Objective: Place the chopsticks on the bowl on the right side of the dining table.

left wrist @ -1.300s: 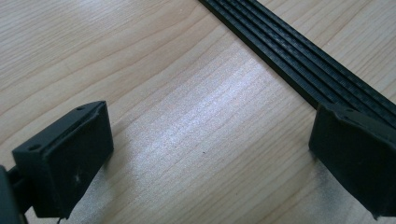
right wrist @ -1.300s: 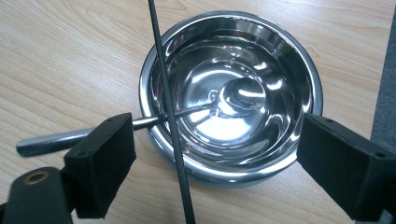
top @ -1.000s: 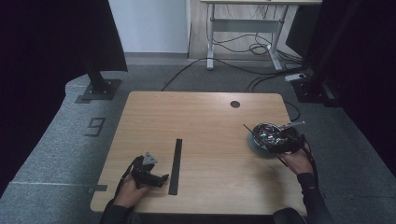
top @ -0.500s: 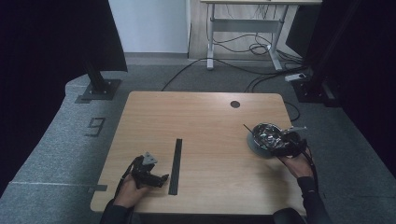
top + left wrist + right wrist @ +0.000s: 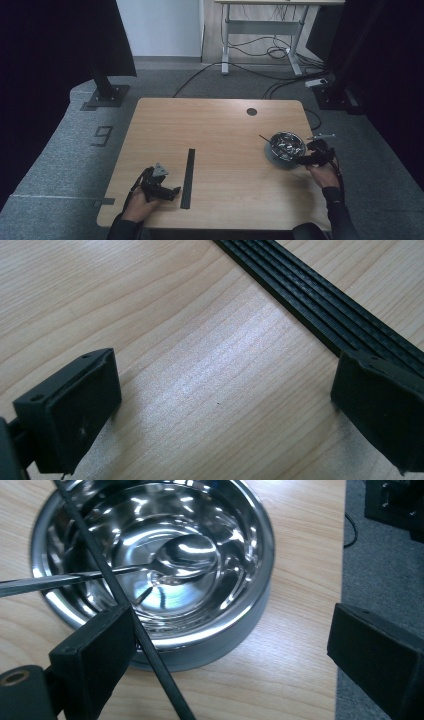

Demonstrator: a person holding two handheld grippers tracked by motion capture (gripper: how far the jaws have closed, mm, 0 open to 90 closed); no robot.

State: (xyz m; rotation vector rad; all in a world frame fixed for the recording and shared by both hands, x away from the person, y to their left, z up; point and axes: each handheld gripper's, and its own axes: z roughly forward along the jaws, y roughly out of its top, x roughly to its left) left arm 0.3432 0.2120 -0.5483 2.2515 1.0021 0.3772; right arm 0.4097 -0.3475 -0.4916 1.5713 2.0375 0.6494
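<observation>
The surface is a wooden tabletop. The bowl, polished steel, stands near its right edge. A spoon lies inside the bowl, handle over the rim. A thin black rod crosses the bowl and passes beside one jaw of the right gripper. The black strip, ribbed lengthwise, lies flat near the front left.

Right gripper: just beside the bowl at the surface's right edge; jaws wide apart, holding nothing, bowl rim between them.

Left gripper: low over the surface, just left of the strip; jaws wide apart, empty, one jaw at the strip's edge.
</observation>
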